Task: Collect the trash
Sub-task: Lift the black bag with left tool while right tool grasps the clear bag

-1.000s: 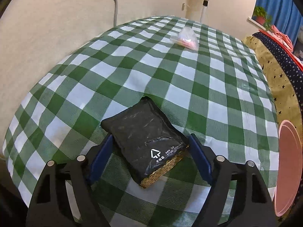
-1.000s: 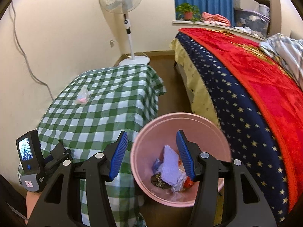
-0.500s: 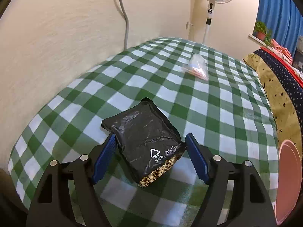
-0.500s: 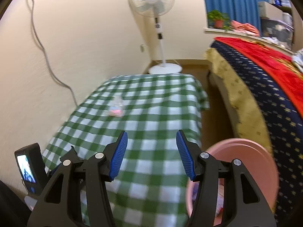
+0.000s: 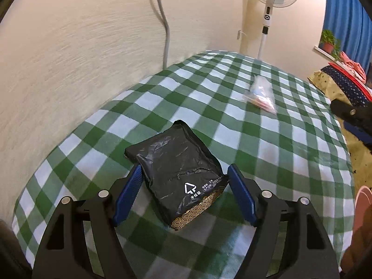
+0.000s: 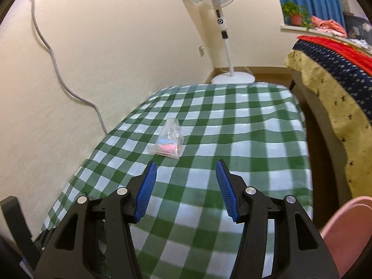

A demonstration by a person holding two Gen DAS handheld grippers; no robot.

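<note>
The left gripper (image 5: pixel 183 193) has its jaws wide apart around the near end of a black packet (image 5: pixel 179 174), low centre of its view; whether the pads touch it is unclear. The right gripper (image 6: pixel 186 188) has its jaws half open and empty, a clear bag (image 6: pixel 167 142) lying just above them mid-frame on the checked surface (image 6: pixel 244 144). A pink bin (image 6: pixel 348 232) shows at lower right.
</note>
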